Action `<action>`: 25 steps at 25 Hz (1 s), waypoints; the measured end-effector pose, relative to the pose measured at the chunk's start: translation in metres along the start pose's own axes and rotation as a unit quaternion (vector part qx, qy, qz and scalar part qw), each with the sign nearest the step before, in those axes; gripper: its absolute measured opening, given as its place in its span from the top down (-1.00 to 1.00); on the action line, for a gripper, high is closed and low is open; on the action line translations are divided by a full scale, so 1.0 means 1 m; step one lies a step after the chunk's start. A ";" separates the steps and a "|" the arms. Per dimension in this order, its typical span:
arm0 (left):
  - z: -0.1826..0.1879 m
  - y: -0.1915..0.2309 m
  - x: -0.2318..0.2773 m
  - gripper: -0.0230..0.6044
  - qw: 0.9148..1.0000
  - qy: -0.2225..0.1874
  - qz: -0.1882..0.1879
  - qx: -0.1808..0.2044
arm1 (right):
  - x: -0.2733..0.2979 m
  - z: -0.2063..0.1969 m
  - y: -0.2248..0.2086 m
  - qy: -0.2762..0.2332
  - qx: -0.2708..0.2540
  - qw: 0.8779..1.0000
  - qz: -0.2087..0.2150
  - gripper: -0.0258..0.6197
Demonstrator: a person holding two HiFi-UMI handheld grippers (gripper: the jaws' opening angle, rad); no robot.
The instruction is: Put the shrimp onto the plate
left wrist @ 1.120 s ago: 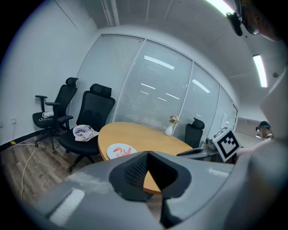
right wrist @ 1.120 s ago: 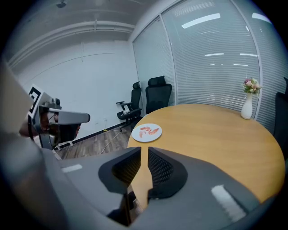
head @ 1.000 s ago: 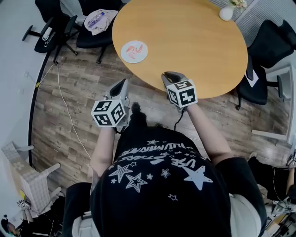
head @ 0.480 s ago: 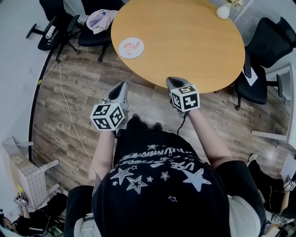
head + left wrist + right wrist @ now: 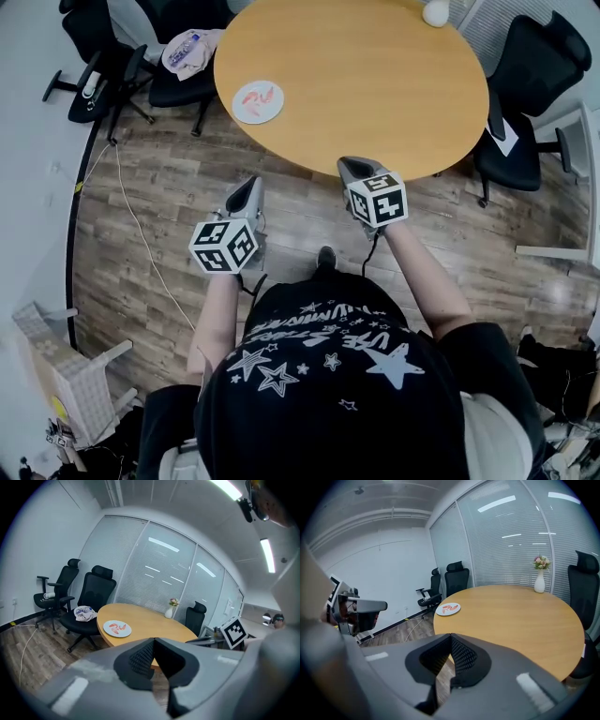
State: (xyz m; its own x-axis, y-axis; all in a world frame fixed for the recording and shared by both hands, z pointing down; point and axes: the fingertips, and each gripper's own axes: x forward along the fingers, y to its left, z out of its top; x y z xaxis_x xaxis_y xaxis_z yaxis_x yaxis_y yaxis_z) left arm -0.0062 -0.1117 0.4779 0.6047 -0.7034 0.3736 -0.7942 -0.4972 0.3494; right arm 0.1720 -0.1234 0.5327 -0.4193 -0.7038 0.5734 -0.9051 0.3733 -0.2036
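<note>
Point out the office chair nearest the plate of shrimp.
The black chair with the pale crumpled bundle on its seat, right beside the plate; the other chairs stand farther off.

The round surface (image 5: 375, 84) is mostly bare: only the plate (image 5: 258, 101) near its left edge and a vase (image 5: 436, 12) at the far rim (well apart) take up room. Office chairs (image 5: 173, 84) flank its left side, and another chair (image 5: 530, 56) its right.

I am seeing two lines of white lettering among white stars on my black shirt (image 5: 323, 323), but it is lying upside down and warped, so I am not making out any words. The marker cube (image 5: 225, 246) on my left gripper (image 5: 249, 186) and the second cube (image 5: 378, 199) on my right gripper (image 5: 349, 165) are showing black-and-white square patterns only.
</note>
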 end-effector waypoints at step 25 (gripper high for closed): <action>-0.055 -0.036 -0.116 0.92 0.996 0.024 -0.083 0.010 | -0.104 -0.069 0.094 -0.020 0.035 0.996 -0.074 0.92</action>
State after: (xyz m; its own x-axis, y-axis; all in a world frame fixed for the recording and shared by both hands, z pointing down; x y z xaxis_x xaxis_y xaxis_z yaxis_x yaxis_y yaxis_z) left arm -0.0445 0.0153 0.4697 0.7293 -0.5860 0.3531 -0.6840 -0.6153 0.3918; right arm 0.1358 0.0269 0.5086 -0.2821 -0.7726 0.5688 -0.9593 0.2218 -0.1747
